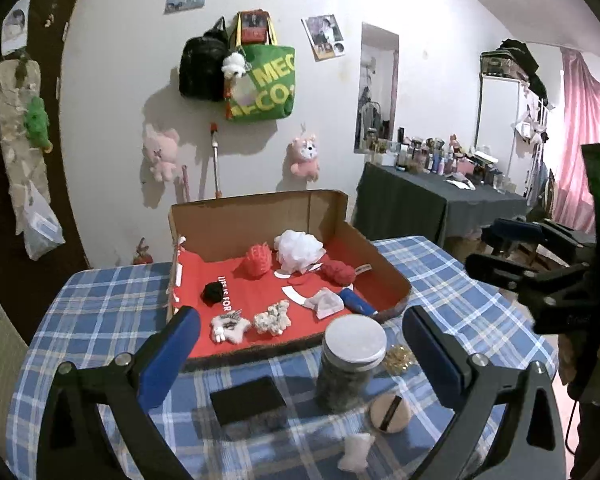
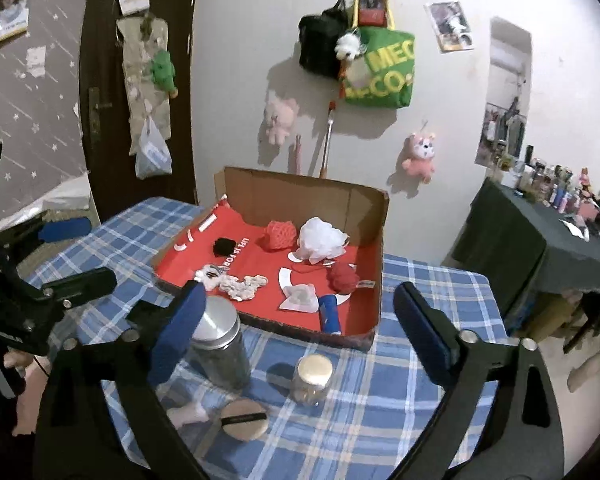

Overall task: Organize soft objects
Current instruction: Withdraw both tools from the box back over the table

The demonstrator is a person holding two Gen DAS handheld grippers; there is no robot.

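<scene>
Left wrist view looks over a table (image 1: pixel 100 312) in blue plaid cloth, with a cardboard box (image 1: pixel 384 264) lined in red at its far edge; most soft things already lie inside: a white mesh puff (image 1: pixel 300 248), a red knit piece (image 1: pixel 256 262), red yarn (image 1: pixel 340 272), a black pom (image 1: pixel 213 292) and two small plush toys near the box's front wall. Near the table's front edge a small white plush (image 1: pixel 354 452) sits outside the box, just beside a round powder puff (image 1: pixel 390 414), a tall jar (image 1: pixel 350 364) and a black sponge (image 1: pixel 248 400). That plush looks light, squashy and not slippery or fragile, so a pinch across its middle should do; the powder puff is flat and is probably better taken by its edge or band. Left gripper (image 1: pixel 300 348) stands wide open with nothing between its pads, above the jar and touching nothing. Right gripper (image 2: pixel 304 328) is likewise spread wide and empty, hovering over the table's near side with a small jar (image 2: pixel 312 378) below it
</scene>
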